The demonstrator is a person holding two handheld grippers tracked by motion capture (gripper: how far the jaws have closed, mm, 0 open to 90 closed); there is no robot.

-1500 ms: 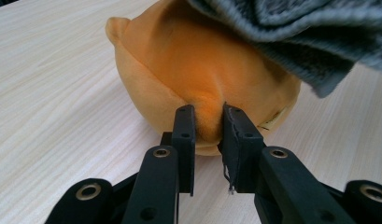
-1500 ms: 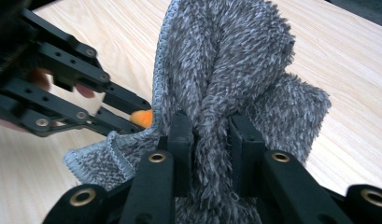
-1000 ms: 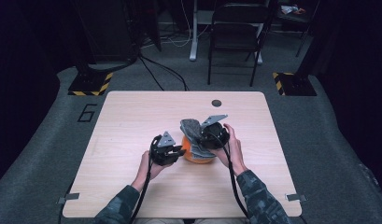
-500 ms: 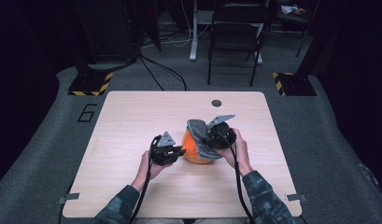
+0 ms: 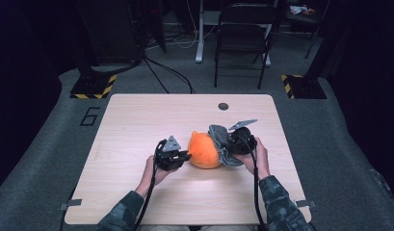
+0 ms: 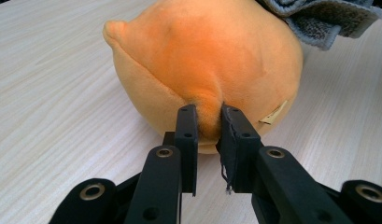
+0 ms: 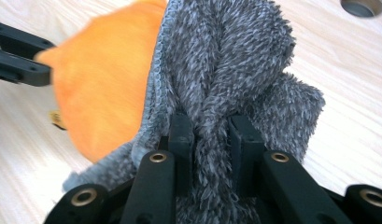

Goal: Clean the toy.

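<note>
left gripper [image 5: 185, 156]: in my left hand, at the left side of the orange plush. Jaws pressed together on a pinch of orange fabric; left gripper view shows the fold [image 6: 208, 119] squeezed between the two black pads, low on the near side of the toy.

right gripper [image 5: 222, 144]: in my right hand, on the right side of the plush. Jaws clamped on a bunched fold of the grey cloth; right gripper view shows the pile squeezed up between the pads [image 7: 181, 133].

orange plush [image 5: 204, 150]: round soft toy, resting on the table [image 5: 137, 125] between my two grippers, roughly mid-width, nearer my edge than the far one. A small pointed nub sticks up at its top left in the left gripper view. A tan tag [image 6: 272, 114] shows on its lower side.

grey cloth [image 5: 218, 139]: fuzzy, towel-like. Draped against the right side of the plush, touching it; part lies on the table under my right gripper. In the right gripper view it covers the plush's right flank, with the orange showing to the left of it.

table hole [image 5: 223, 106]: small dark round grommet near the far edge, well apart from the plush.

background: chair [image 5: 242, 33] beyond the far edge, on the carpet.
</note>
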